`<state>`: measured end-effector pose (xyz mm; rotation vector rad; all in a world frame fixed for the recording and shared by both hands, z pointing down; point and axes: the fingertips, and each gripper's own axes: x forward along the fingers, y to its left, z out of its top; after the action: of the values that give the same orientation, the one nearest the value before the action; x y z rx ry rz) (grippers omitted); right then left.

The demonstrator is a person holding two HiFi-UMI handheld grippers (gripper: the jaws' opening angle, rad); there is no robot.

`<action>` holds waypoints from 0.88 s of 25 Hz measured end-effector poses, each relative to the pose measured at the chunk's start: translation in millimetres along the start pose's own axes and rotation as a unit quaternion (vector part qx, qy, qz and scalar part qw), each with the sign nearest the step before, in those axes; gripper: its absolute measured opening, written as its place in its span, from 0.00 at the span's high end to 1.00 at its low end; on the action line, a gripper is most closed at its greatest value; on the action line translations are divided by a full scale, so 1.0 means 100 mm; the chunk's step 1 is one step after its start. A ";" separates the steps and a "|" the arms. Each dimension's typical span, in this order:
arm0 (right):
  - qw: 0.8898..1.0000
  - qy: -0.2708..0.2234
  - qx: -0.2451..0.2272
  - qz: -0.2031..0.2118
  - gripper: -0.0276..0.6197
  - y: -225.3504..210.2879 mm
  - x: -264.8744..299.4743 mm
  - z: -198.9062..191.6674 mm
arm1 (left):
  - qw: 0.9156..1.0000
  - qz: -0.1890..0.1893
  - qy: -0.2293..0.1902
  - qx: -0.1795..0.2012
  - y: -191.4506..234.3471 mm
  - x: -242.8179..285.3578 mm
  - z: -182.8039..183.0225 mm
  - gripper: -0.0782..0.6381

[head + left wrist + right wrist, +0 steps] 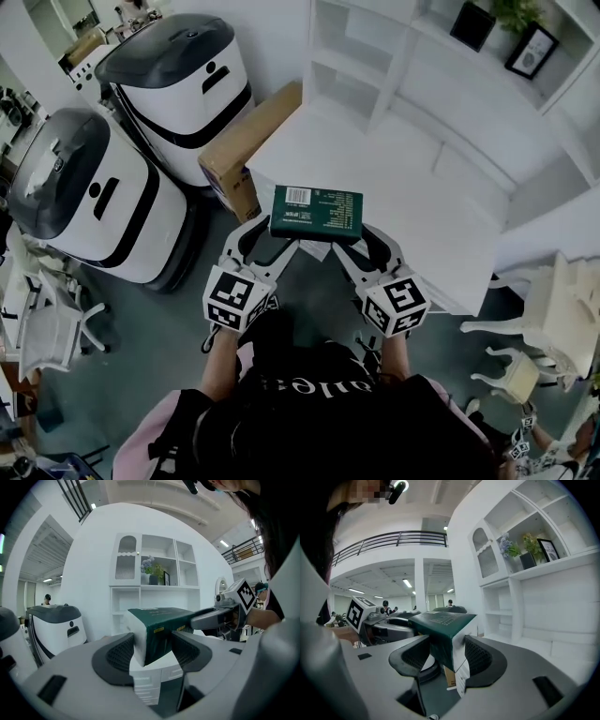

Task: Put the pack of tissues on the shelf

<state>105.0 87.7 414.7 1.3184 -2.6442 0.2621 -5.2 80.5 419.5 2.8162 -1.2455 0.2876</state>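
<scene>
A dark green pack of tissues (316, 211) with a white barcode label is held up in the air in front of the white shelf unit (441, 103). My left gripper (265, 246) is shut on its left end, and in the left gripper view the pack (157, 632) sits wedged between the ribbed pads. My right gripper (358, 246) is shut on the right end; the right gripper view shows the pack (443, 632) pinched between its jaws (447, 660). The shelf's open compartments (534, 606) lie ahead to the right.
Two large white-and-grey machines (178, 80) (94, 192) stand at the left, with a cardboard box (248, 150) beside them. A plant and a picture frame (530, 47) sit on an upper shelf. White chairs (548, 319) stand at the right.
</scene>
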 end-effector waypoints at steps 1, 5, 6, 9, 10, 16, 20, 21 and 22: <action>1.000 0.000 0.001 -0.004 0.56 0.01 0.15 0.06 | 1.000 -0.004 -0.002 0.000 0.17 0.02 0.02 0.52; 1.000 0.000 0.002 -0.017 0.56 0.06 0.61 0.23 | 1.000 -0.015 -0.008 0.000 0.67 0.09 0.08 0.52; 1.000 0.000 0.001 -0.019 0.56 0.08 0.70 0.27 | 1.000 -0.017 -0.010 0.000 0.77 0.09 0.08 0.52; 1.000 -0.002 0.001 -0.026 0.56 0.16 0.99 0.35 | 1.000 -0.023 -0.013 0.003 1.09 0.08 0.10 0.52; 1.000 -0.002 0.002 -0.028 0.56 0.19 1.09 0.37 | 1.000 -0.025 -0.014 0.005 1.20 0.08 0.10 0.52; 0.999 -0.002 0.008 -0.041 0.56 0.29 1.46 0.42 | 0.999 -0.039 -0.015 0.007 1.60 0.07 0.06 0.52; 0.998 0.008 0.009 -0.053 0.56 0.22 1.54 0.42 | 0.999 -0.053 -0.014 -0.002 1.68 0.19 0.03 0.52; 0.998 0.010 0.010 -0.058 0.56 0.18 1.55 0.42 | 0.998 -0.057 -0.015 -0.005 1.68 0.23 0.03 0.52; 0.998 0.011 0.011 -0.063 0.56 0.15 1.56 0.43 | 0.998 -0.062 -0.015 -0.007 1.69 0.28 0.03 0.52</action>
<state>-2.5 -33.7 408.6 1.4728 -2.5341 0.2860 -110.8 -54.3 416.7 2.8810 -1.0661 0.2296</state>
